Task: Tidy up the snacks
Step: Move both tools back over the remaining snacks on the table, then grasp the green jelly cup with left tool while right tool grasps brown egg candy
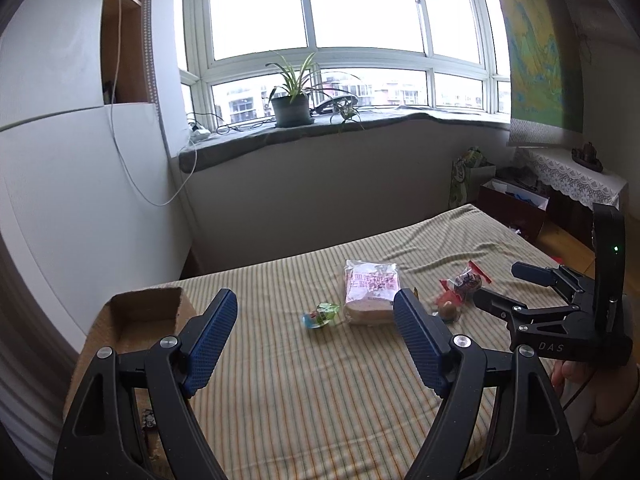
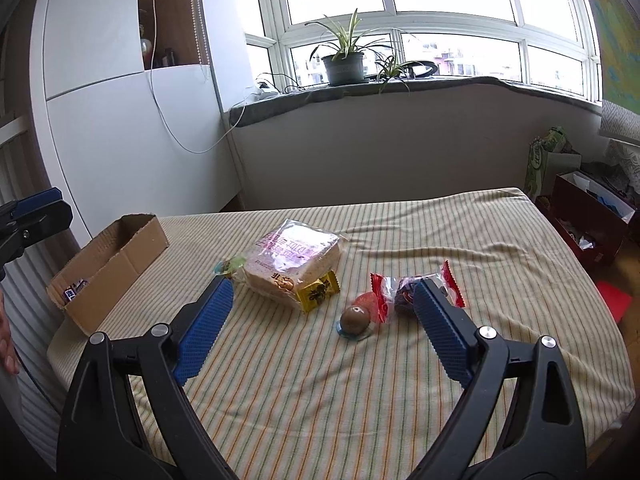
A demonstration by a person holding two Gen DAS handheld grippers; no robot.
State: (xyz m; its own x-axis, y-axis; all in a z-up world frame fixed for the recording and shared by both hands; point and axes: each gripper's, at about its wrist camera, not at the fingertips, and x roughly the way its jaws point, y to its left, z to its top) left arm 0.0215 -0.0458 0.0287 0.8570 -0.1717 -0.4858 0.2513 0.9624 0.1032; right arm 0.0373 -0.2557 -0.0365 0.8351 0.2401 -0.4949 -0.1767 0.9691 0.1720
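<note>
item 1: left gripper [image 1: 314,320], jaws spread wide, blue pads bare, nothing between them; it hangs above the striped cloth [image 1: 320,392] of the table.
item 2: right gripper [image 2: 322,300], jaws likewise spread wide and holding nothing, above the same cloth; in the left view it shows off to the right, a hand [image 1: 576,380] behind it.
item 3: cardboard box [image 2: 112,264], open-topped, to the left of both grippers at the table's left edge; a small dark wrapped bar [image 2: 74,288] lies inside its near end.
item 4: bagged sliced bread [image 2: 294,262], ahead of the right gripper's left finger, lying flat on the cloth.
item 5: yellow packet [image 2: 318,292], touching the bread's near right corner, partly tucked under it.
item 6: green-wrapped sweet [image 2: 230,266], just beyond the left finger's tip, beside the bread.
item 7: brown round snack [image 2: 355,318] in clear wrap, ahead between the right gripper's fingers, resting on the cloth.
item 8: red-ended wrapper [image 2: 416,288] with dark contents, just beside the right finger's tip; contact cannot be told.
item 9: potted plant [image 2: 346,60], far ahead on the windowsill.
</note>
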